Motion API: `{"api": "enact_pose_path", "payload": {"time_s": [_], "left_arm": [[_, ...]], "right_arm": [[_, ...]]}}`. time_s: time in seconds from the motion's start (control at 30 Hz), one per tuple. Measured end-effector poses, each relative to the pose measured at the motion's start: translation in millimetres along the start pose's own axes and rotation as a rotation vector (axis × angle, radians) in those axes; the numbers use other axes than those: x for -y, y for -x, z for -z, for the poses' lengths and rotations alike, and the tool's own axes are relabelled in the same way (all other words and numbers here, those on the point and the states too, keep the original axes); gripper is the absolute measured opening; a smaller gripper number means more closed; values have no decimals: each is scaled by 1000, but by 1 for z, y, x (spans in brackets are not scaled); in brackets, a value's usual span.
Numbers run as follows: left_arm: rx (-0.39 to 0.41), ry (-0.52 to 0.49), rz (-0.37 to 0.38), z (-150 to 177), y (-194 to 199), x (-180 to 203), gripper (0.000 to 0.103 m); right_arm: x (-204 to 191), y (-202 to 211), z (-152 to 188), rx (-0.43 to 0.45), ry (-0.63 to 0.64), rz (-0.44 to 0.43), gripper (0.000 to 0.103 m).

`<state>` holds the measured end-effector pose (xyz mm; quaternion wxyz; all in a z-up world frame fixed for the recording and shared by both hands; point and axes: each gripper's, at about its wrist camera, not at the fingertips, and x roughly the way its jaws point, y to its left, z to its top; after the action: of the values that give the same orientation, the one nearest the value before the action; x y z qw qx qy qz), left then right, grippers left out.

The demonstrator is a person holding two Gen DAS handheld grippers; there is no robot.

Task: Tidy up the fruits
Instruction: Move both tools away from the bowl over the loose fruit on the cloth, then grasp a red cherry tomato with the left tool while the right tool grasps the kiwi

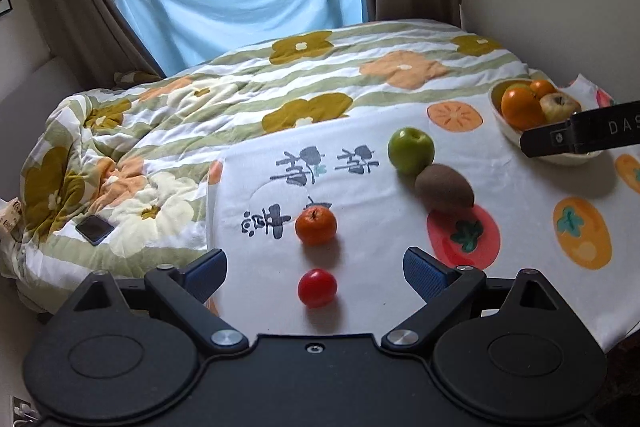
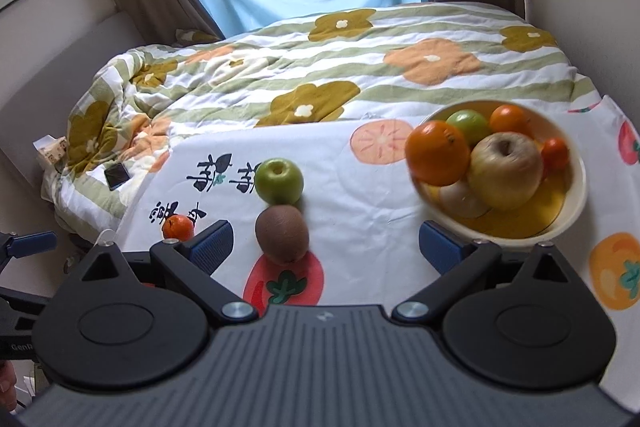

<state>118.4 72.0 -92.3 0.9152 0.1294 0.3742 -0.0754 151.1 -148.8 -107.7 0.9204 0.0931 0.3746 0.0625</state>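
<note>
4 loose fruits lie on the worktop: tomato (image 1: 317,287) at lower centre, tangerine (image 1: 316,225), apple (image 1: 411,150), kiwi (image 1: 444,187). Bowl (image 2: 576,183) sits at right. Left gripper (image 1: 316,273) and right gripper (image 2: 326,241) both have jaws apart, empty. The tomato looks soft, smooth; grip its widest part gently.

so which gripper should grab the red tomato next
Left. The tomato lies right between the open left gripper fingers, on the cloth. The right gripper, also open, faces the kiwi and bowl; the tomato is out of its view.
</note>
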Motion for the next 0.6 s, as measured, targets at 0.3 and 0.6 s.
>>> {"api": "enact_pose_path", "payload": {"time_s": [0.3,0.6], "left_arm": [[-87,-71,95,26,-54,-14,74],[-102,-94,150,30,-78,-17,61]], "right_arm": [[-23,-49,18,-33,16,35,103],[-37,-83,27,-83,36,48,103]]}}
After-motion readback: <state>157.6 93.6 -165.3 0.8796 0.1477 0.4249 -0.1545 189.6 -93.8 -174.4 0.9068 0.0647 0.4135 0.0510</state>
